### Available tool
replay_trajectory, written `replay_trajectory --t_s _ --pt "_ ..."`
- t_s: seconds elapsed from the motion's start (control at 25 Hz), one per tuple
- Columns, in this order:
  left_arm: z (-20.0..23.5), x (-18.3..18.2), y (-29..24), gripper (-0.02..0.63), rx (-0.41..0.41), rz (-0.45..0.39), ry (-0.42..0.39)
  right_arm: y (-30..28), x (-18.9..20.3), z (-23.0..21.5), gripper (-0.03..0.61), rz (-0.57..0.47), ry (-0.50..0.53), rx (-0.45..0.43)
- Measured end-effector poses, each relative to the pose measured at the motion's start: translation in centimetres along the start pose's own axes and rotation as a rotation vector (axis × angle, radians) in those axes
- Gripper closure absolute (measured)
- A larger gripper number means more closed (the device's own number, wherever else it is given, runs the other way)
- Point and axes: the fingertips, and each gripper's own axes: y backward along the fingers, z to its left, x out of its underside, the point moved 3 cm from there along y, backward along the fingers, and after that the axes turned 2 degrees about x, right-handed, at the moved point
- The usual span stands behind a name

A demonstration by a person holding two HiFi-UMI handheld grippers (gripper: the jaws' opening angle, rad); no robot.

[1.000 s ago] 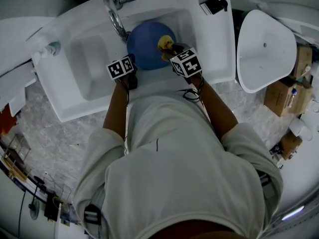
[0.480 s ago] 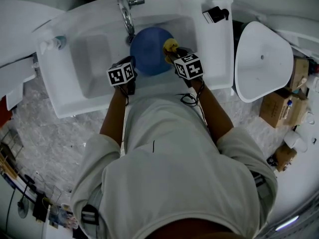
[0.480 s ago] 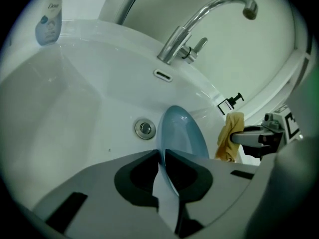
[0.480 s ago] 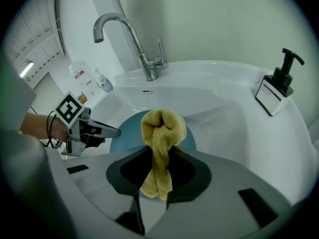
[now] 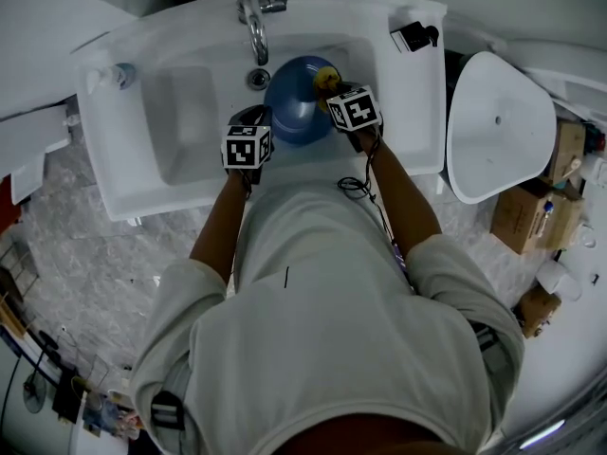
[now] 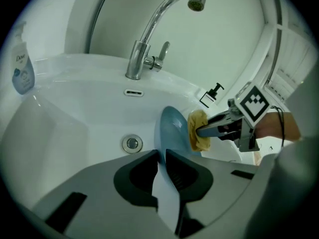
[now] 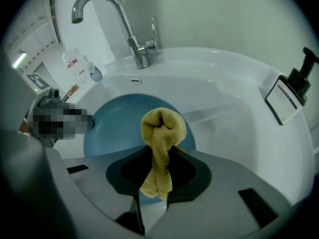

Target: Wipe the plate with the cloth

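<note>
Head view has the blue plate [image 5: 296, 112] standing on edge over the sink [image 5: 180, 112]. The left gripper [image 6: 162, 159] pinches its rim; the right gripper [image 7: 160, 171] pinches the soft yellow cloth [image 7: 162, 128] at its face. It is probably stiff, slippery and breakable, so the rim suits holding.

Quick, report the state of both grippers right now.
Left gripper: shut on the blue plate.
Right gripper: shut on the yellow cloth.

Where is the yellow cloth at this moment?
In the right gripper view the yellow cloth is clamped in the right hand-held gripper, against the blue plate held inside the white sink.
</note>
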Motion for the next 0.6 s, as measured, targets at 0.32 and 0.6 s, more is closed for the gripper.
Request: replay_trajectory --t_s 0.32,0.6 --pt "-0.8 -0.5 0.6 0.551 0.014 -0.011 -0.039 -1.7 0.0 -1.5 0.491 0.068 -0.021 0.031" --pt "-2.0 -1.4 1.0 0.549 0.029 -0.008 -0.122 -2.9 -2.4 0.0 0.491 0.073 0.037 0.016"
